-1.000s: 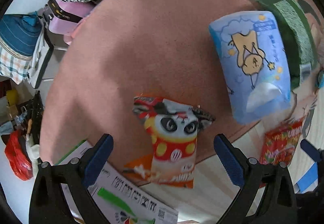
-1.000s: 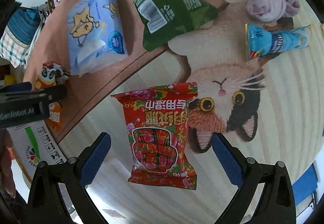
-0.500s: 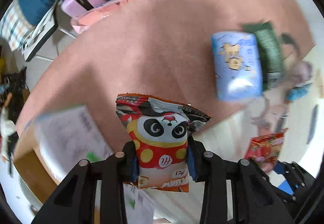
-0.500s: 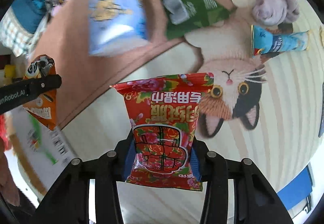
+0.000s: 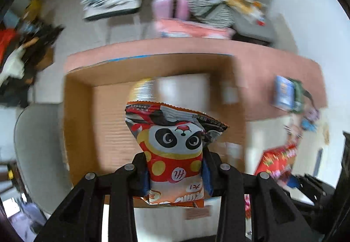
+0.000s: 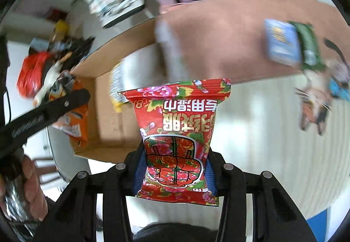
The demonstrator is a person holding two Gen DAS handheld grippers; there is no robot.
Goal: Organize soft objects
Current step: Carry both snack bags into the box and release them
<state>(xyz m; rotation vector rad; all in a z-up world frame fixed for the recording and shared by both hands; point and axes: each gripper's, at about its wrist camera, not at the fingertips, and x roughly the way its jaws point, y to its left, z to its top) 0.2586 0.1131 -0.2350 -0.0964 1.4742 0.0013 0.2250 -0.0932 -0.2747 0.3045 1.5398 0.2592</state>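
My left gripper (image 5: 175,176) is shut on a panda snack bag (image 5: 174,145) and holds it above an open cardboard box (image 5: 76,110). My right gripper (image 6: 175,172) is shut on a red floral pack (image 6: 178,132), held in the air to the right of the box (image 6: 102,121). The left gripper and its panda bag (image 6: 70,110) show at the left of the right wrist view. A silvery-yellow packet (image 6: 117,86) lies inside the box.
A blue tissue pack (image 6: 282,45) and a green bag (image 6: 310,47) lie on the pink mat (image 6: 218,34). A blue packet (image 6: 340,88) rests on the cat-print rug (image 6: 315,106). Clothes and bags (image 5: 196,7) are piled beyond the mat.
Both grippers closed on their packs, lifted them off the floor and swung left toward the cardboard box. The view is motion blurred.
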